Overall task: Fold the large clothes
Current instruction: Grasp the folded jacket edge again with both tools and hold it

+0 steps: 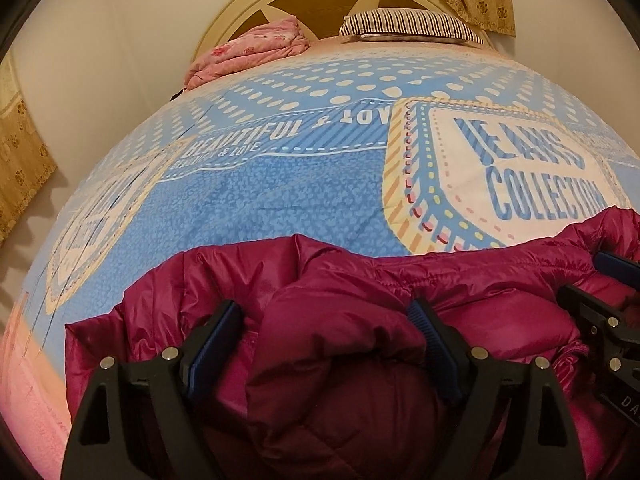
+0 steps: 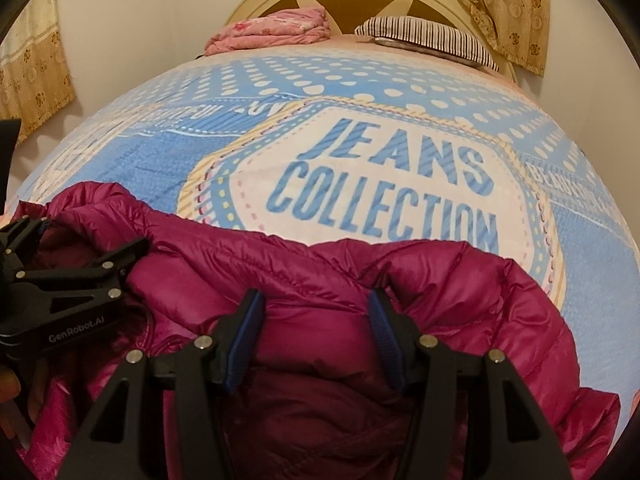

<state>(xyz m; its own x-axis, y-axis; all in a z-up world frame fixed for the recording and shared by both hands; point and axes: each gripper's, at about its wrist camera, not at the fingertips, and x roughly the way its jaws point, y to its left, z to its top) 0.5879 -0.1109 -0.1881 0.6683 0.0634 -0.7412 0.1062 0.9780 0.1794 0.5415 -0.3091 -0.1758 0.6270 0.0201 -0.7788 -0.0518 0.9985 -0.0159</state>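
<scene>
A magenta puffer jacket point(image 1: 360, 320) lies bunched at the bed's point(image 1: 280, 200) near edge, between the spread jaws of the left hand-held gripper point(image 1: 328, 320) and right hand-held gripper point(image 2: 316, 316). Neither pinches it. Closing on slippery padding risks catching one layer and skewing the fold.

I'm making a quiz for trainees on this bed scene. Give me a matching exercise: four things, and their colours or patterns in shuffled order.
Things:
1. puffer jacket
2. pillow
3. folded quilt
4. bedspread

Looks:
A. pink with flowers
B. blue with white dots and lettering
C. magenta, shiny and quilted
D. dark and light stripes

Pairs: 1-C, 2-D, 3-A, 4-B
</scene>
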